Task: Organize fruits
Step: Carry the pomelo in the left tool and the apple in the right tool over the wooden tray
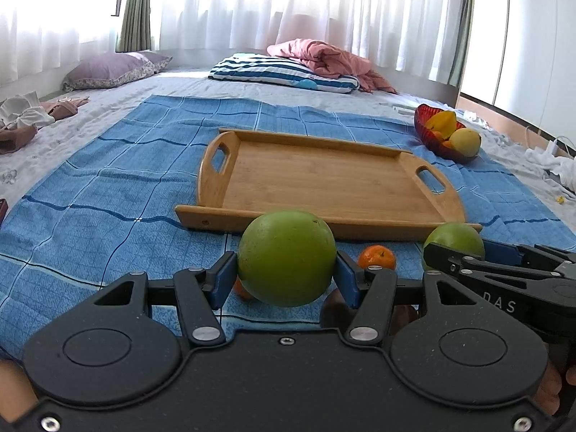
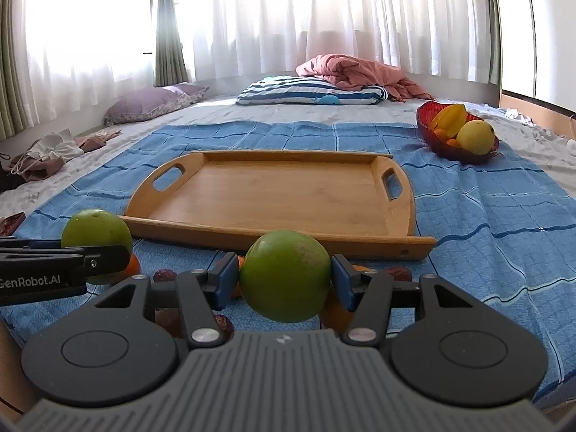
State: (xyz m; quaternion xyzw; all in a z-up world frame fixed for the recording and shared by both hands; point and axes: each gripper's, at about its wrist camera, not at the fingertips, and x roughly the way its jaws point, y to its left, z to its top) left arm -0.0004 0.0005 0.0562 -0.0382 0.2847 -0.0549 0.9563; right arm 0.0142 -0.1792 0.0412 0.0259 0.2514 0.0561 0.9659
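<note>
Two green fruits are in play, one in each gripper. The left gripper [image 1: 286,273] has its blue pads pressed on both sides of a green fruit [image 1: 287,257], jaws about half spread, the fruit held just in front of the tray's near rim. The right gripper [image 2: 284,277] grips the second green fruit [image 2: 285,275] the same way, also just before that near rim; in the left wrist view this second fruit [image 1: 454,239] shows at the tray's near right corner.

There is one wooden tray [image 1: 324,180], with two handle slots, lying on the blue checked cloth [image 1: 90,198].

One mandarin [image 1: 376,256] lies plainly on the cloth just in front of the tray; a second orange fruit [image 1: 242,289] peeks out under the left gripper's fruit, and more orange shapes are half hidden beneath the right gripper, so their count cannot be told. Several small dark red fruits [image 2: 399,273] also lie before the tray, partly hidden.

One red bowl [image 2: 432,135] sits beyond the tray's far right corner, holding one yellow round fruit [image 2: 475,136], one star fruit [image 2: 450,118] and a few small orange ones.
</note>
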